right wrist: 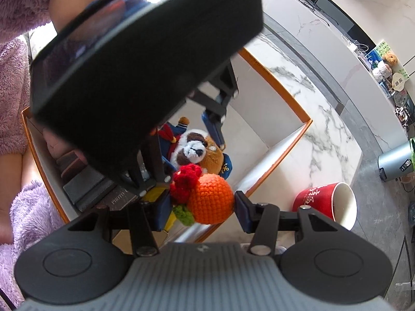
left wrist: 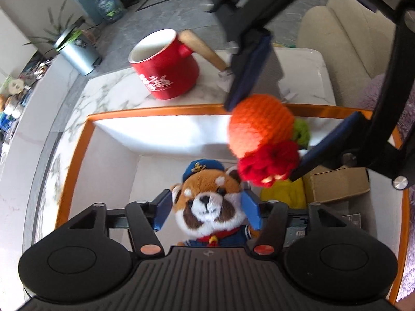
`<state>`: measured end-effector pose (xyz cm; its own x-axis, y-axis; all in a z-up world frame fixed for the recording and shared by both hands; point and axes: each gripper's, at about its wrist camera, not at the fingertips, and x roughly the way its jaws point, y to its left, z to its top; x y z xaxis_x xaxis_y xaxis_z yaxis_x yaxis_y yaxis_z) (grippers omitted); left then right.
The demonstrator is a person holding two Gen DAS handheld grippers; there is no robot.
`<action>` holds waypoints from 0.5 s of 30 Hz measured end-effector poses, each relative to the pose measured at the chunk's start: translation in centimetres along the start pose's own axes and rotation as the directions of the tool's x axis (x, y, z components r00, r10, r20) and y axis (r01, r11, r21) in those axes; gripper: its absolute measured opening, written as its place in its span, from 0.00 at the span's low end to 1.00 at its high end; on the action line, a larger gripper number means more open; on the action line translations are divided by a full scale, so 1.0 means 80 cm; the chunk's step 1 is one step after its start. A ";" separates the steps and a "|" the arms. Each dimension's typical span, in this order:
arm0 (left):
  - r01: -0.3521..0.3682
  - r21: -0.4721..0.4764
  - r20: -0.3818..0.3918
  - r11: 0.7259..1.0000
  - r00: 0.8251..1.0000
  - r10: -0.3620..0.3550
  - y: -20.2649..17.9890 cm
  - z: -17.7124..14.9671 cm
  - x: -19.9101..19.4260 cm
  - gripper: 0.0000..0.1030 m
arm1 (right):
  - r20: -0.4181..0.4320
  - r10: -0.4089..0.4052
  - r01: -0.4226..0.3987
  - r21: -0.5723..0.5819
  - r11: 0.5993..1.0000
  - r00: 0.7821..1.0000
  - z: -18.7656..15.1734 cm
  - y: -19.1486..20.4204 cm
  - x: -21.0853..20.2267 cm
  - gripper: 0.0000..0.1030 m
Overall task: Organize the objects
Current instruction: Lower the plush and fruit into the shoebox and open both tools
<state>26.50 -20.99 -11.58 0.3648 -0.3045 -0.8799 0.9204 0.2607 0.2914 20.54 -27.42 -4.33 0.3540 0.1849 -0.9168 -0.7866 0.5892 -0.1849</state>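
- The plush toy [left wrist: 210, 202] has been set inside the box [left wrist: 155, 111]; the left gripper [left wrist: 207, 207] jaws are spread clear of it.
- The knitted orange [right wrist: 210, 198] is gripped by the right gripper [right wrist: 205, 207] above the box; lowering and release are likely needed next.

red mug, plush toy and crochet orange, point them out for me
red mug [left wrist: 168, 77], left wrist view, on its printed outer wall
plush toy [left wrist: 207, 199], left wrist view, on its face
crochet orange [right wrist: 211, 198], right wrist view, on the orange ball
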 end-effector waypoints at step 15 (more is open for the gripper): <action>0.059 -0.141 -0.117 0.988 0.990 -0.076 0.007 -0.028 -0.002 0.32 | -0.006 -0.014 0.014 -0.002 1.000 1.000 -0.008 0.007 -0.004 0.52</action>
<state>26.62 -18.76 -12.15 0.2749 -0.2140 -0.9373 0.9114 0.3686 0.1831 19.67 -27.62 -4.37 0.3620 0.1722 -0.9161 -0.7828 0.5898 -0.1984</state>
